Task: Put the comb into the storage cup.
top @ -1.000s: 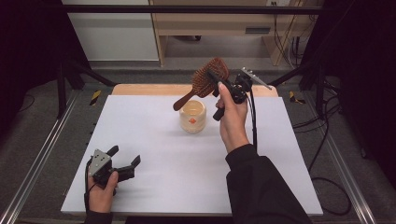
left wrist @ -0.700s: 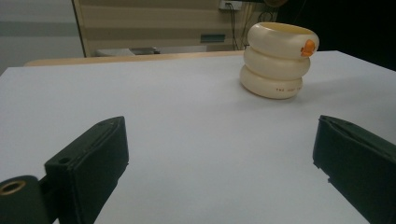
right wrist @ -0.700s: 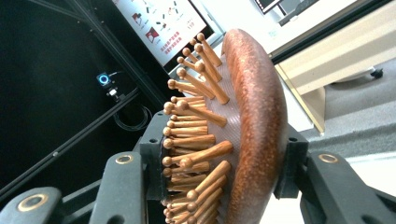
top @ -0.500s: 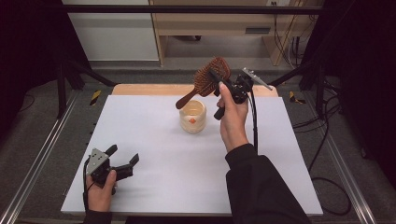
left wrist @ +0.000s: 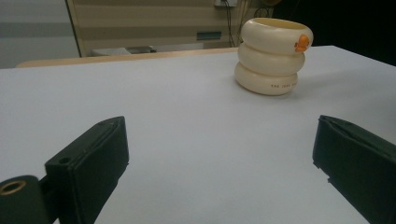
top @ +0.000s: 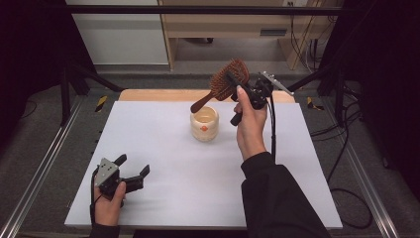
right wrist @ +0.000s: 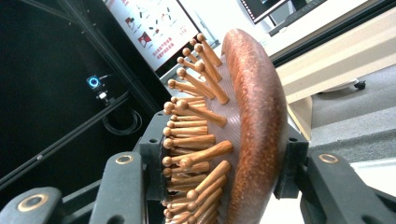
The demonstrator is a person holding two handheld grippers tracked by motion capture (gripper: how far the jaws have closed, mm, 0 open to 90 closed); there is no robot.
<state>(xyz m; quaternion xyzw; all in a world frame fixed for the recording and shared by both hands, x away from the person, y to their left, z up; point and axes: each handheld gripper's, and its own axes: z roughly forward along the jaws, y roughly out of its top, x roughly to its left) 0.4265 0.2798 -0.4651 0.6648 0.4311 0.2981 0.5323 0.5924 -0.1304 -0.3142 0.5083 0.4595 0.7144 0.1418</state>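
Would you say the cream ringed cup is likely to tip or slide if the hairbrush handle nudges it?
The cream ringed cup looks squat with a broad base, so it probably slides rather than tips. Its glossy surface suggests it may slip on the smooth white table.

Hairbrush [right wrist: 252,126] reddish-brown w/ tan wooden pins; cup [left wrist: 272,56] cream (orange spot at rim); table [top: 163,148] white; jaws black.

The cup [top: 204,124] stands at the far middle of the surface [top: 163,148]. The hairbrush [top: 225,82] hangs above it, slightly right. The left tool [top: 132,173] rests near-left.
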